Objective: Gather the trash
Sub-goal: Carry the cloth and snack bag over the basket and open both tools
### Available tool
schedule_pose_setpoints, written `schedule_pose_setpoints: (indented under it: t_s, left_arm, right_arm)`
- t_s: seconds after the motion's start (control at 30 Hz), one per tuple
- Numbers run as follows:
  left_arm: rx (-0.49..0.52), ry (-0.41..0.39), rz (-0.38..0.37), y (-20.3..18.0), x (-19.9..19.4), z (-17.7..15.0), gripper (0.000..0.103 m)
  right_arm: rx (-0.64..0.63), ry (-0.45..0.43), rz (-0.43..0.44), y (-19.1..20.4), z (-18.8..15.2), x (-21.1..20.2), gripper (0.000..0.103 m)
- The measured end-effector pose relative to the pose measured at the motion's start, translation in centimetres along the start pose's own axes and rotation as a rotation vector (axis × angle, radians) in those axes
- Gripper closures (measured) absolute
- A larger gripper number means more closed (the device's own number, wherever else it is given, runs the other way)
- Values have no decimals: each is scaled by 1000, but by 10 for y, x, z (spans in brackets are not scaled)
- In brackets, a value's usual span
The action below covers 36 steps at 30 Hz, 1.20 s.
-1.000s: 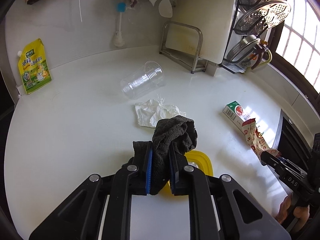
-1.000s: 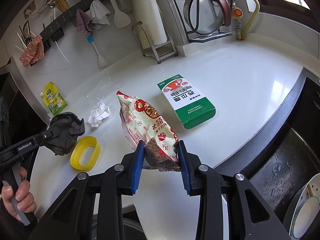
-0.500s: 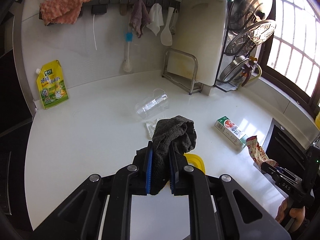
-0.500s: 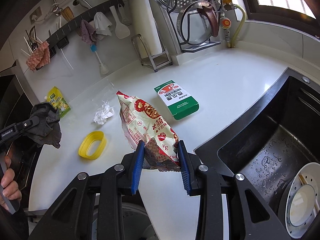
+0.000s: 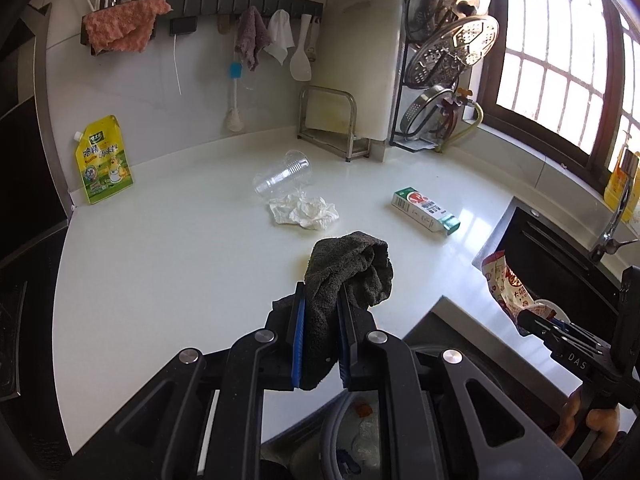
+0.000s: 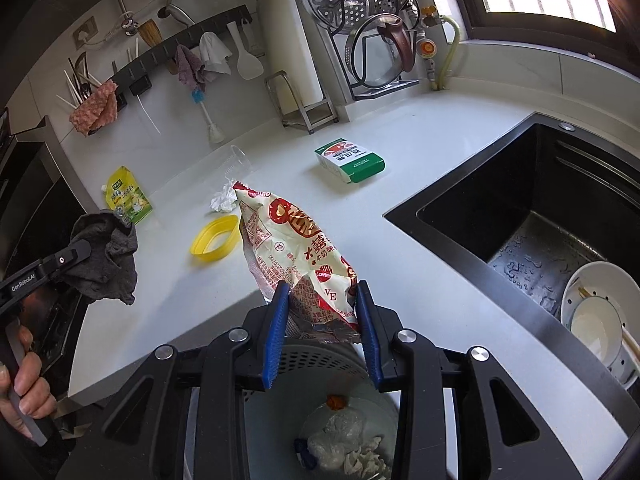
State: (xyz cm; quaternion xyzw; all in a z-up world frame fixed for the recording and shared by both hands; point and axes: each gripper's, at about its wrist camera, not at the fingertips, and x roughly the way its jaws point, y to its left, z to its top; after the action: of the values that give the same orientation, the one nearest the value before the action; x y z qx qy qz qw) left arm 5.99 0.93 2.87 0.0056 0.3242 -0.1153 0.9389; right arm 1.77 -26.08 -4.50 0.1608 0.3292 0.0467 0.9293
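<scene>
My right gripper (image 6: 322, 308) is shut on a red and white snack bag (image 6: 294, 248) and holds it over the grey trash bin (image 6: 320, 354) below the counter edge. The bag also shows in the left wrist view (image 5: 506, 284). My left gripper (image 5: 322, 308) is shut on a dark grey cloth (image 5: 346, 268), held above the counter's front; the cloth also shows in the right wrist view (image 6: 104, 258). On the white counter lie a crumpled tissue (image 5: 304, 212), a clear plastic cup (image 5: 282, 176) on its side, a green and white carton (image 5: 426, 210) and a yellow ring (image 6: 214, 234).
A yellow pouch (image 5: 102, 160) leans on the back wall. A metal rack (image 5: 334, 124) with a cutting board and a lid rack (image 5: 444, 80) stand at the back. The black sink (image 6: 540, 220) holds a white bowl (image 6: 600, 304). The bin holds crumpled trash (image 6: 344, 440).
Both grippers have pulled back from the counter towards its front edge. The snack bag now hangs over the bin, which has come into view. Both grips are unchanged.
</scene>
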Motion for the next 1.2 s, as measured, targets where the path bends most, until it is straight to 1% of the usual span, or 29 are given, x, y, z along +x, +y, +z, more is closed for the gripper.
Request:
schedule_pose_setpoints:
  t_s: [0.3,0.5,0.67,0.87,1.2]
  left_arm:
    - [48,43,-14,-29,-10,-63,89]
    - [44,86,-42,-45,-7,-89,89]
    - [26,114,-44,-50,0,-103,89]
    - [30,151,-35,-55,9,-114,89]
    - [44,181,-11,-59,14,-123,89]
  right_arm:
    - [-3,43,-47,10,-56,-27,70]
    - [-1,84,-71,11,-86,-35,70]
    - [-17,99,-85,15,-103,-40,70]
    - [-13,128,-90,15,-115,-38,70]
    - [-27,145,-87,20,-120,-35,70]
